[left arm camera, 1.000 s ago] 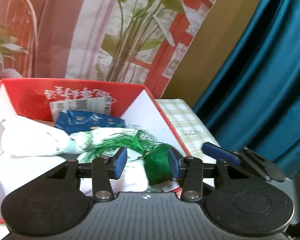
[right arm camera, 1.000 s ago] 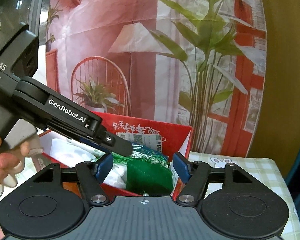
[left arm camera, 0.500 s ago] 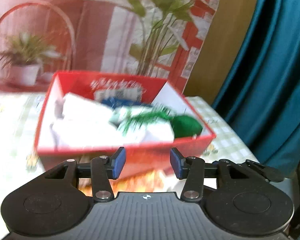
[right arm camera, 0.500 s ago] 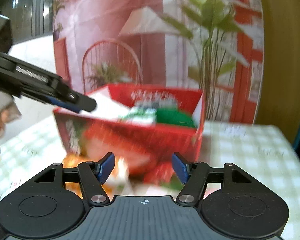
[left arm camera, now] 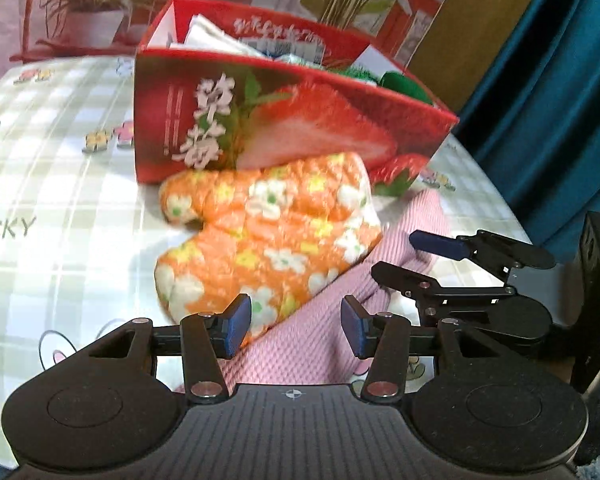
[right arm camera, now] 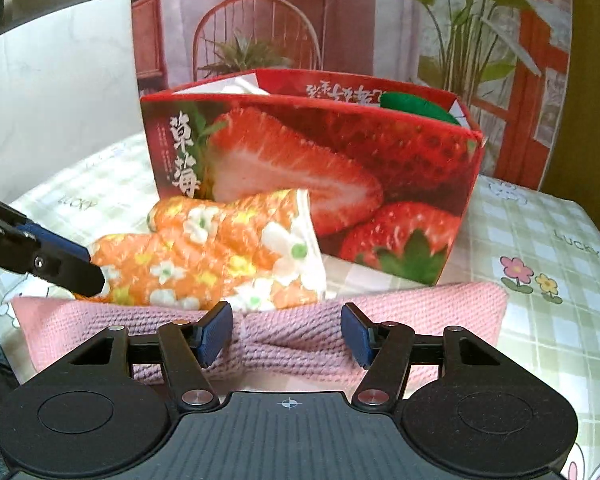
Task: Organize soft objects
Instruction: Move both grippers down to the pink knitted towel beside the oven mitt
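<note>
Holding white cloths (left arm camera: 208, 36) and a green item (right arm camera: 416, 106): strawberry box (right arm camera: 300, 160).

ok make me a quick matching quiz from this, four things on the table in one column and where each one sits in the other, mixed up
Things:
1. orange floral mitt
2. pink knitted cloth
3. green soft item
4. strawberry box

Places:
A. inside the box, near its right end in the right wrist view
B. flat on the checked tablecloth, nearest both grippers
C. standing behind the mitt and the cloth
D. lying partly on the pink cloth, against the box front

Pairs: 1-D, 2-B, 3-A, 4-C
</note>
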Tool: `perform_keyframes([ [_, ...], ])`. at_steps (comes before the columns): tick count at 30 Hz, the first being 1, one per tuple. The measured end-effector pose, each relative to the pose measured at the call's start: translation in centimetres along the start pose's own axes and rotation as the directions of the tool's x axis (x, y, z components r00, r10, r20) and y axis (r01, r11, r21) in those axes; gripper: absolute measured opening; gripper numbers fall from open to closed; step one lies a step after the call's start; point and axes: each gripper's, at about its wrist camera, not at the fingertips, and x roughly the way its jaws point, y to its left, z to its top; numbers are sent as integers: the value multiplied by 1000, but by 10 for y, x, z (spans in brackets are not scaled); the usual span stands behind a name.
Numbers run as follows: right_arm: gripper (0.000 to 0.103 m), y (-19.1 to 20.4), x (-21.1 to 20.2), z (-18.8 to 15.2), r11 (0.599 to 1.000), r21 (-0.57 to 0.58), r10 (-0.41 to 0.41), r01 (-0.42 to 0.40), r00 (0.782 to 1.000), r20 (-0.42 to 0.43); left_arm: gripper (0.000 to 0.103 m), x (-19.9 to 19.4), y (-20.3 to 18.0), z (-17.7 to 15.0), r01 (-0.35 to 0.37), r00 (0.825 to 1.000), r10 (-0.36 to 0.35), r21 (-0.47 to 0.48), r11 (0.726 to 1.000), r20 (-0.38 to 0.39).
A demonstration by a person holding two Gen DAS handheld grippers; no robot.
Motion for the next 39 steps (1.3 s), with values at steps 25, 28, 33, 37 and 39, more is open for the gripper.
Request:
perform_keyframes([
  [25,62,-4,3,-8,998,59,34,-32,999,-25,73,45,-20,-5,-203,979,205,240,949,16],
  [28,62,-4,3,-9,998,60,38,-36,999,-28,74,46,-15,-3,-217,976,215,222,951,34],
  [33,62,-4,3,-9,996,69,51,-49,998,-29,76,45,-8,0,-240,971,235,200,950,52],
  [37,60,-5,2,-8,994,82,78,-76,997,-19,77,46,0,4,-275,961,267,169,946,71],
  [39,58,-7,0,-5,995,74,74,-73,997,-8,77,47,6,7,-285,958,276,146,947,76],
])
